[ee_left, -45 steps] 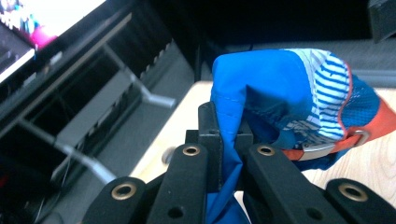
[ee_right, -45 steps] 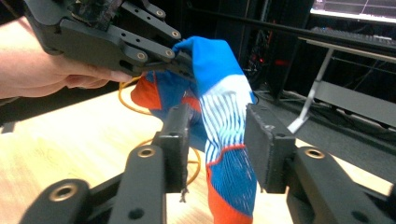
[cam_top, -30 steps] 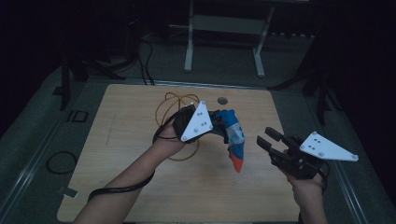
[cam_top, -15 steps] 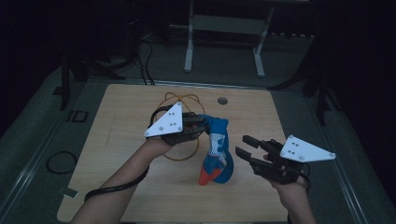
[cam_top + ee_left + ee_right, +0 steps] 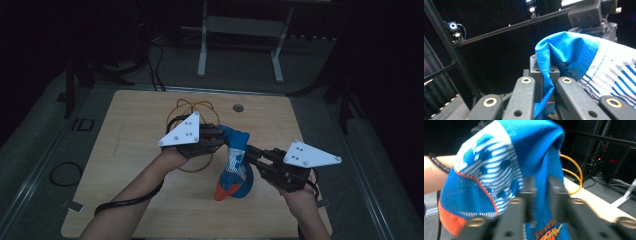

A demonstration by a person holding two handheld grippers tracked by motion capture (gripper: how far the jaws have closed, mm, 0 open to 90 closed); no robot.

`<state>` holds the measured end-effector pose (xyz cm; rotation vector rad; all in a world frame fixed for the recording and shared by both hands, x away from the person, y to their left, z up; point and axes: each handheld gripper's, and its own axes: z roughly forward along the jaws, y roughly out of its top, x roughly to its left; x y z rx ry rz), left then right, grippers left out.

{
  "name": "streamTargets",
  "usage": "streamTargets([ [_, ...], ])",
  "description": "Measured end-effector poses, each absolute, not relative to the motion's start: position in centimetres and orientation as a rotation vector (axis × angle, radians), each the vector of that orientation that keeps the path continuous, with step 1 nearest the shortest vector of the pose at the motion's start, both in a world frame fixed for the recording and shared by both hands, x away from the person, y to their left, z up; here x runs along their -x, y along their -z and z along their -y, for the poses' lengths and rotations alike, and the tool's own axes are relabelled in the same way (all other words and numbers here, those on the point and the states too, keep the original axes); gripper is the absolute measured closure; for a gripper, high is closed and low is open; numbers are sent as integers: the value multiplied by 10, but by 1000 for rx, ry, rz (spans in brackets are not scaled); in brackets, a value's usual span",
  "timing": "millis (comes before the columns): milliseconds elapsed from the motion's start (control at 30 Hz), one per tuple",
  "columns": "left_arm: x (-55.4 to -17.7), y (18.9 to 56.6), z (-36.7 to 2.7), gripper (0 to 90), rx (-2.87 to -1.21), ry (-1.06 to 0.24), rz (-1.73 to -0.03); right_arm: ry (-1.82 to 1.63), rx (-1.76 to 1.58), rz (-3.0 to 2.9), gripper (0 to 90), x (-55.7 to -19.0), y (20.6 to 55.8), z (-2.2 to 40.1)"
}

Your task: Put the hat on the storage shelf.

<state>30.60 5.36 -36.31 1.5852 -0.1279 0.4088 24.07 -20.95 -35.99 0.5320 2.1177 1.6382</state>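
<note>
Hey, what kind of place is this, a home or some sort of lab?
Probably a lab or recording studio: a dark room, a bare wooden table, a metal stand behind it, cables on the floor.

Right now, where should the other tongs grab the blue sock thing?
The left tongs already pinch the blue garment at its top edge, so it hangs down. The right tongs are probably best taking the blue side fold beside them, coming from the person's right: that edge hangs free and thin enough to fit between the jaws.

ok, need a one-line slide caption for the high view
Two handheld grippers over a wooden table: left gripper holds a blue sock, right gripper at its side.
</note>
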Motion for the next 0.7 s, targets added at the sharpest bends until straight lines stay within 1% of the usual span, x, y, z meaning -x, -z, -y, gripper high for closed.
streamTargets([
  [33,-307,363,-54,884,-1589,-411,117,-1617,-538,-2108,900,-240,360,210],
  [100,-309,363,-55,883,-1588,-398,106,-1613,-550,-2084,900,-240,360,211],
  [433,-308,363,-65,860,-1625,-413,63,-1616,-596,-2004,900,-240,351,230],
  [700,-305,364,-75,771,-1681,-406,54,-1636,-611,-1958,900,-238,342,244],
])
